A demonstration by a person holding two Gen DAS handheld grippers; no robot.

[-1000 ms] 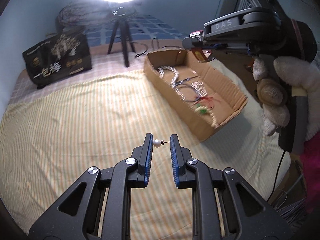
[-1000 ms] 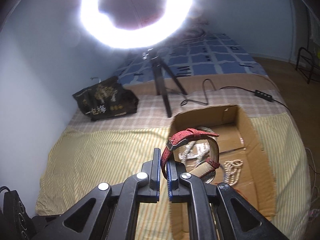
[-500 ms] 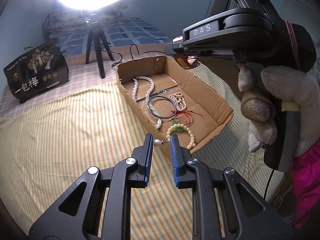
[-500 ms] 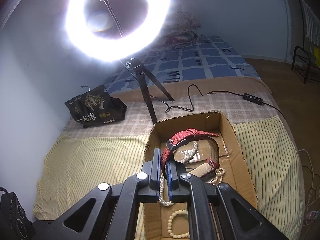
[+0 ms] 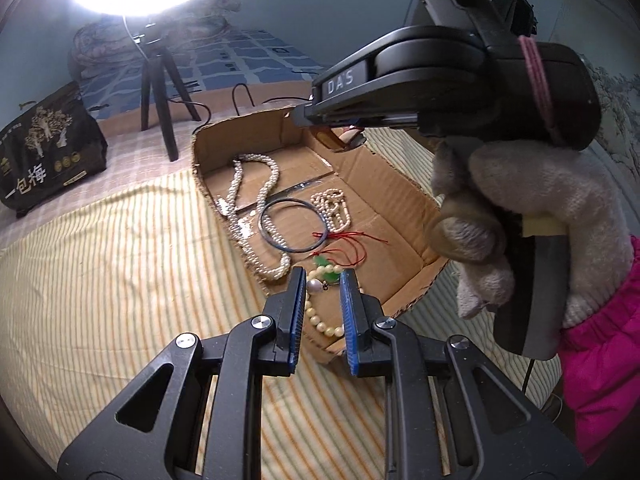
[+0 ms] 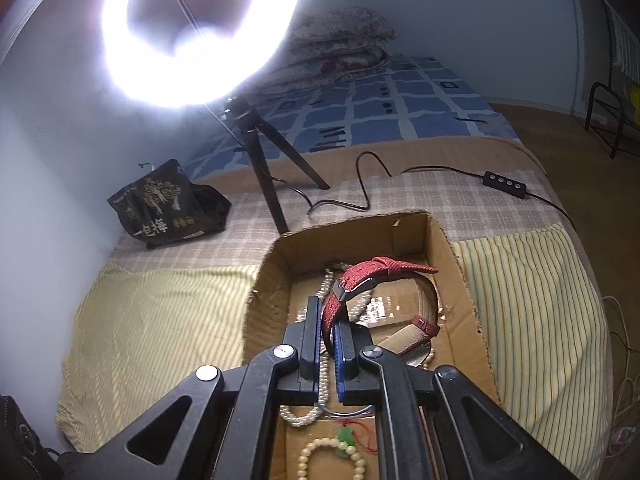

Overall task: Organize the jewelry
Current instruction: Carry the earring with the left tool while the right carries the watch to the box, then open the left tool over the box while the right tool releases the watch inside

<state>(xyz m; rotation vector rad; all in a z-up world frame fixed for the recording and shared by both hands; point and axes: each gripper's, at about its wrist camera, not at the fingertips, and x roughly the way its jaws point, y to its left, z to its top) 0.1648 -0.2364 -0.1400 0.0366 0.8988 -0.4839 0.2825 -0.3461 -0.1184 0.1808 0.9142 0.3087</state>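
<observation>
Cardboard box lay under both grippers: left gripper pinched a pearl earring, right gripper clamped a red watch. Best lowered close to bare cardboard before the jaws let go, I judged.

The black bag at nine o'clock in the left wrist view bears large pale characters "一包梅" under a tree picture; a smaller line above and the small gold badges are too fine to read. The same characters show on it in the right wrist view. The right gripper, at one o'clock, carries a grey plate reading "DAS".
</observation>
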